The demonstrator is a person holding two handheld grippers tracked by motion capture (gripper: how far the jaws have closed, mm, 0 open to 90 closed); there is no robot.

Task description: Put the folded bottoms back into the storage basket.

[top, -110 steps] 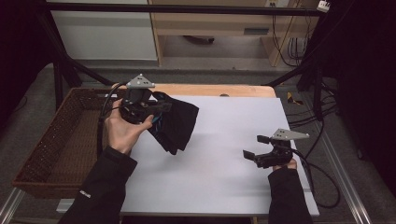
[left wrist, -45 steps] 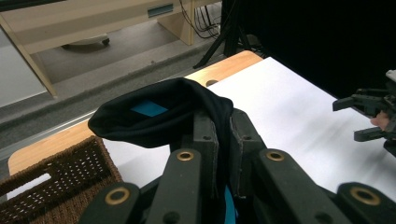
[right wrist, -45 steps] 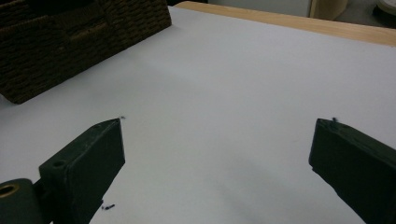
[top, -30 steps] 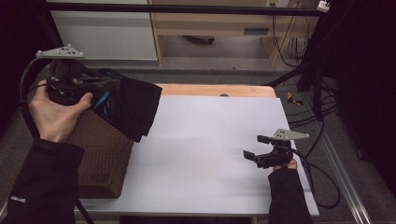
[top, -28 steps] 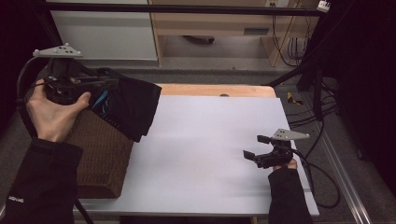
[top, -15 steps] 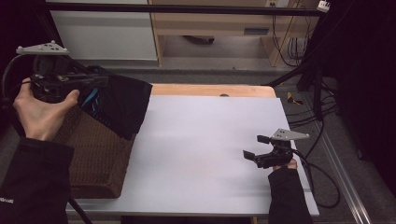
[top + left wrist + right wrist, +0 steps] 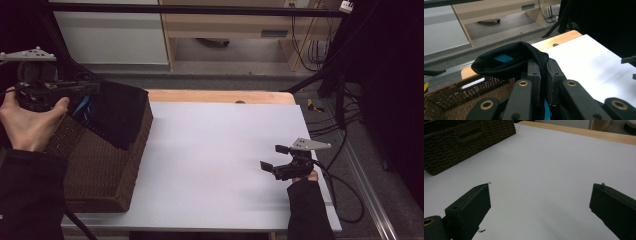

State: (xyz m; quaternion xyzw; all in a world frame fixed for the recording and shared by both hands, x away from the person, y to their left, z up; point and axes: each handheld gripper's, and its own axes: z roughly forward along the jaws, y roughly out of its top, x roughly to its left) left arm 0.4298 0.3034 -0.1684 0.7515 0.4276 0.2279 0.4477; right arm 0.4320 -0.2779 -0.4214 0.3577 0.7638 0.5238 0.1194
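Note:
A black cloth (image 7: 117, 114) with a blue patch hangs from my left gripper (image 7: 92, 89), which is shut on it and held high at the far left, over the brown wicker basket (image 7: 100, 170). In the left gripper view the black cloth (image 7: 514, 56) is pinched between the two jaws, its blue patch showing, with the basket (image 7: 456, 97) just below. My right gripper (image 7: 274, 157) rests low on the white table sheet (image 7: 215, 150) at the right, open with nothing between its fingers. The right gripper view looks across the bare sheet (image 7: 544, 170) toward the basket (image 7: 466, 137).
The basket stands along the table's left edge. A wooden strip (image 7: 220, 96) runs along the table's far edge. Cables (image 7: 330, 115) hang beside the right edge, and a wooden cabinet (image 7: 230, 22) stands on the floor beyond the table.
My left gripper has carried the black cloth from the table's middle-left up and leftward over the basket. The right gripper has stayed still.

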